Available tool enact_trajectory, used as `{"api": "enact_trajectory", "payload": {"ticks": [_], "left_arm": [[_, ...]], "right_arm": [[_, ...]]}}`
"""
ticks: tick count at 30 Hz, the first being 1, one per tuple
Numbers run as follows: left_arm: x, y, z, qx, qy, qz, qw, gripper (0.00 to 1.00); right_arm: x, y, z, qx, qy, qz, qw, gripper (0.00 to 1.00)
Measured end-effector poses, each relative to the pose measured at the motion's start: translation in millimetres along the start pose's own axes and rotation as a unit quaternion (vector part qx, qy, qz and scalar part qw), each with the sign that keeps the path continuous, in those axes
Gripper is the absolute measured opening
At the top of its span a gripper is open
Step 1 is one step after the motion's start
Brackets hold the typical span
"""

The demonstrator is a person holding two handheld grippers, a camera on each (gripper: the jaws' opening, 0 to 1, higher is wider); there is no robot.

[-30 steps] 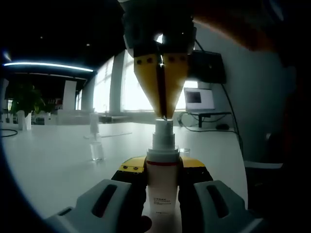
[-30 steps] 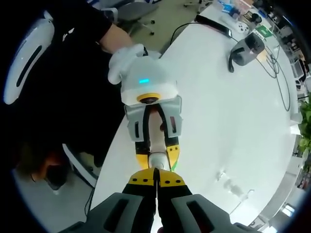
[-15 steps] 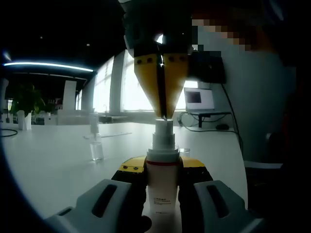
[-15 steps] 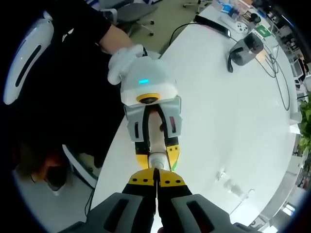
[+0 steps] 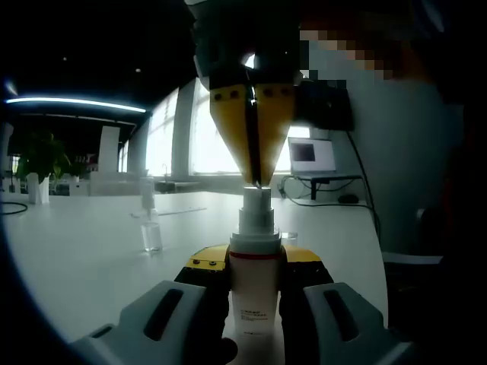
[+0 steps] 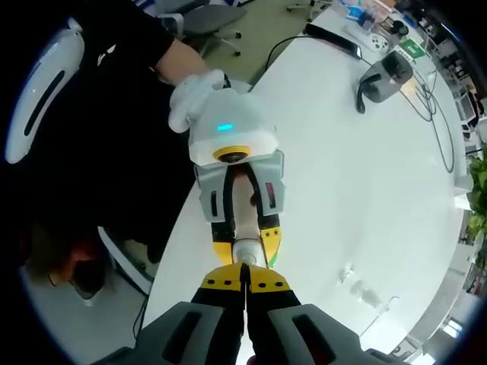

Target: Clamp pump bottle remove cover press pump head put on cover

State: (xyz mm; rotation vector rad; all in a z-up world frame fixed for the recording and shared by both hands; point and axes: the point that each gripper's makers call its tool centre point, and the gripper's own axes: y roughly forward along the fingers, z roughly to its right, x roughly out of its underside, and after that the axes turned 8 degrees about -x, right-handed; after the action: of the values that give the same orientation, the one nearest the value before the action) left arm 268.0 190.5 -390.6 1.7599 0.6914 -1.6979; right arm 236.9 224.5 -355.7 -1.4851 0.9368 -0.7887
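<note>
Step in hand: pressing the pump head, as I judge it; the cover is already off and lies out on the bench.
Bottle: the pump bottle [image 5: 253, 293] stands upright at the near edge of the bench [image 5: 84, 251], close to the person.
Left gripper: the left gripper [image 5: 255, 283] has its fingers closed on the body of the bottle, 1 on each side, just under the red band.
Right gripper: the right gripper [image 5: 253, 176] comes straight down from above with its 2 yellow fingers pinched together on nothing, tips resting on top of the pump head [image 5: 256, 199].
From above: in the right gripper view the right gripper [image 6: 244, 283] sits over the head of the bottle [image 6: 245, 249], with the left gripper [image 6: 245, 228] beneath it around the bottle.
Doing it well: push straight down along the bottle's axis, tips centred on the head so they do not slide off; keep the left grip firm so the bottle does not tip or sink.
Cover: the clear cover [image 5: 151, 237] stands well apart, to the left on the bench, ready for the last step.
Around: a laptop [image 5: 310, 157] and cables at the far right, a plant [image 5: 39, 160] at the far left.
In the way: nothing stands between the tips and the head; the spray outlet's direction I cannot tell.
</note>
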Motion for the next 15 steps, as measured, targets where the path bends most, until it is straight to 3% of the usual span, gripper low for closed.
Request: {"api": "enact_trajectory", "payload": {"ticks": [15], "left_arm": [[0.0, 0.1, -0.2, 0.0, 0.0, 0.0, 1.0, 0.15]], "right_arm": [[0.2, -0.1, 0.2, -0.001, 0.004, 0.004, 1.0, 0.0]]}}
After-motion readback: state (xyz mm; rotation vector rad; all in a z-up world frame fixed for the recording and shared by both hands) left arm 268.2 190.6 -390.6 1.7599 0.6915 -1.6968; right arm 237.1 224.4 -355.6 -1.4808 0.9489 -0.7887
